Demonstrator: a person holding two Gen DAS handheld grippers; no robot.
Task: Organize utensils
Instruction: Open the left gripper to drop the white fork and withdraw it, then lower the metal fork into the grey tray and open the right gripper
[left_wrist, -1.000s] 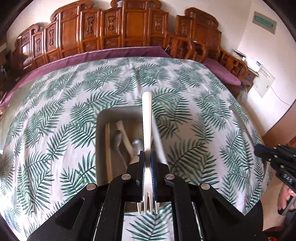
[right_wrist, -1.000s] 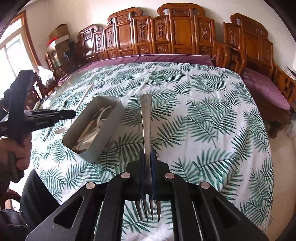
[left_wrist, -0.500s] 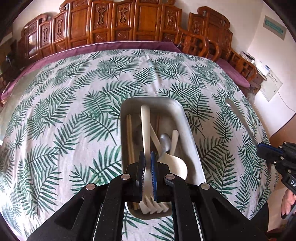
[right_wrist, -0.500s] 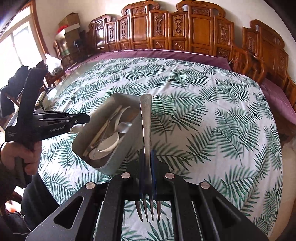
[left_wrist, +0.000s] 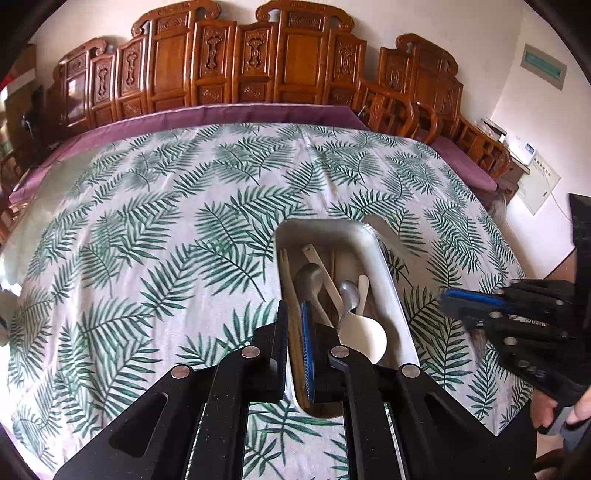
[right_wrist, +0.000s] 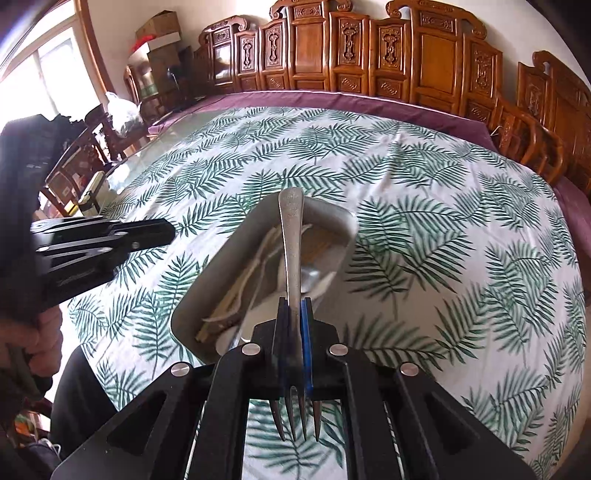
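Silver metal fork (right_wrist: 291, 258) is pinched in the right tool (right_wrist: 293, 310), prongs pointing back, handle over the grey oblong tray (right_wrist: 207, 288). The tray sits on the leaf-print worktop (left_wrist: 147, 240), holding spoons and chopsticks. The left tool (left_wrist: 294, 317) hangs over the tray's near end, closed on nothing.

White fork gone from left gripper (left_wrist: 294, 314), right gripper (right_wrist: 294, 306) over tray (right_wrist: 207, 280)

Grey rectangular metal tray (left_wrist: 384, 266) sits on the leaf-print tablecloth (left_wrist: 147, 240), spoons and chopsticks lying inside; carved wooden chairs (left_wrist: 258, 66) line up behind.
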